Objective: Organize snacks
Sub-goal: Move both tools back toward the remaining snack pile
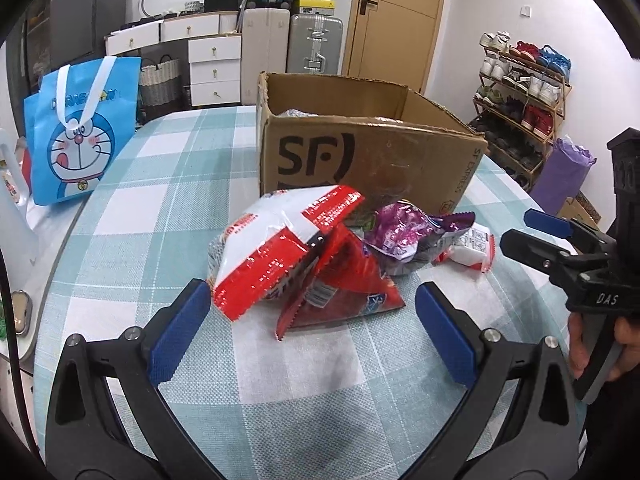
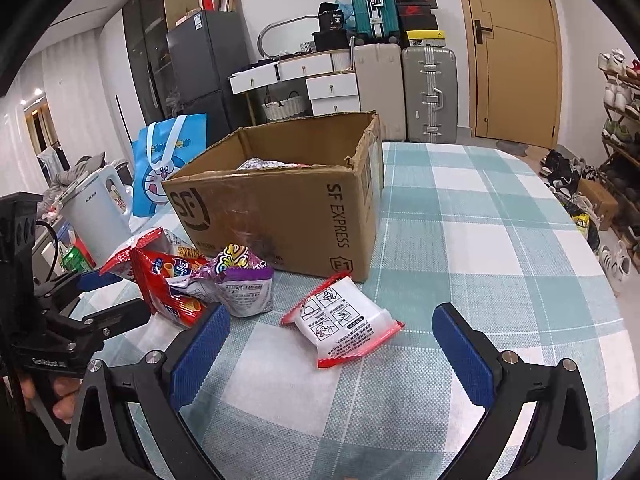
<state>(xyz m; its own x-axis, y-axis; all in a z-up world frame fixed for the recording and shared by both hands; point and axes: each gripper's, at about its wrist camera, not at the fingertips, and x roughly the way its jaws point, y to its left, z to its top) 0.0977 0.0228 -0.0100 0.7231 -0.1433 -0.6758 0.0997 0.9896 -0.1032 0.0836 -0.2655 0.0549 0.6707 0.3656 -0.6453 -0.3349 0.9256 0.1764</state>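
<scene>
A pile of snack packs lies on the checked tablecloth [image 1: 304, 364] in front of an open cardboard SF box [image 1: 360, 160] [image 2: 288, 208]. My left gripper [image 1: 312, 332] is open, its blue pads either side of a red-and-white pack [image 1: 276, 248] and a red pack [image 1: 340, 288] [image 2: 172, 284], a little short of them. A purple pack [image 1: 404, 232] [image 2: 240, 284] leans behind. My right gripper [image 2: 332, 356] is open, and a small white-and-red pack [image 2: 344, 320] [image 1: 468, 250] lies flat just ahead between its fingers. Something silvery [image 2: 264, 164] sits inside the box.
A blue cartoon tote bag [image 1: 80, 132] [image 2: 168, 164] stands at the table's left edge beside a white appliance [image 2: 100, 208]. Suitcases [image 2: 428, 92], drawers and a door line the far wall. A shoe rack [image 1: 520, 92] stands to the right of the table.
</scene>
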